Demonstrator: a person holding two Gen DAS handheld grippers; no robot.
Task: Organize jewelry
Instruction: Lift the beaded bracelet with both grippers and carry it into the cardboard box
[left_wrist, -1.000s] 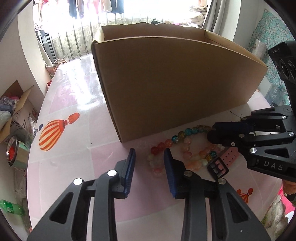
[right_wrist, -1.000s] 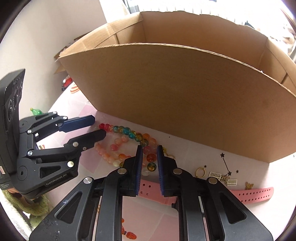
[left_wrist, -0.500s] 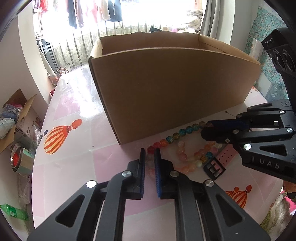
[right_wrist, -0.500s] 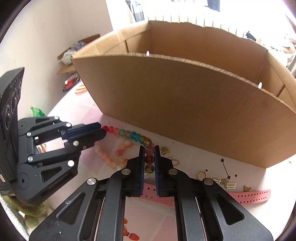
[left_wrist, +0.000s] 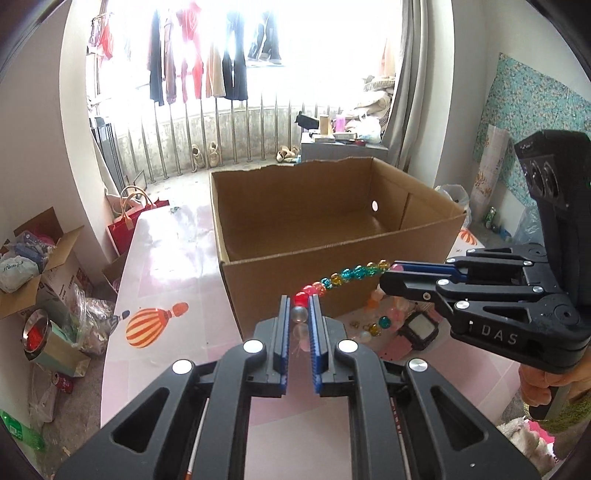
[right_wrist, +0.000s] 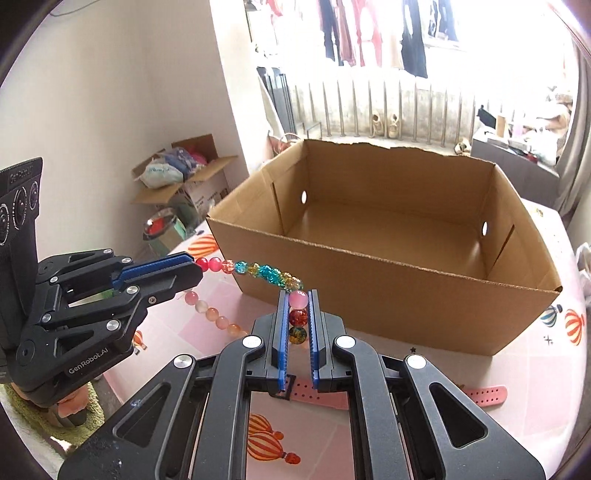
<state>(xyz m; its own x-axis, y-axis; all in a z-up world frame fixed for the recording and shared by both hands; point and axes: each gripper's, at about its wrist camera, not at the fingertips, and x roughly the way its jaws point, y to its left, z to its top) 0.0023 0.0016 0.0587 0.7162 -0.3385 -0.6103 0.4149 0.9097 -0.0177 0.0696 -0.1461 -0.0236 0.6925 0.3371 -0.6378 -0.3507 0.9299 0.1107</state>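
The bead necklace (left_wrist: 345, 275) is gripped at two places: the left tongs (left_wrist: 300, 314) are closed on its pale and red beads, the right tongs (right_wrist: 298, 317) on its pink and red ones. The coloured stretch is held above the counter (left_wrist: 177, 266), just in front of the cardboard box (right_wrist: 388, 273), while a loop of pale beads hangs down, perhaps touching the counter. For a good transfer, both tongs should be raised together and kept the same distance apart, so the string is not strained. The hanging loop should be carried over the near wall before release. The pink watch (left_wrist: 415, 330) lies below.
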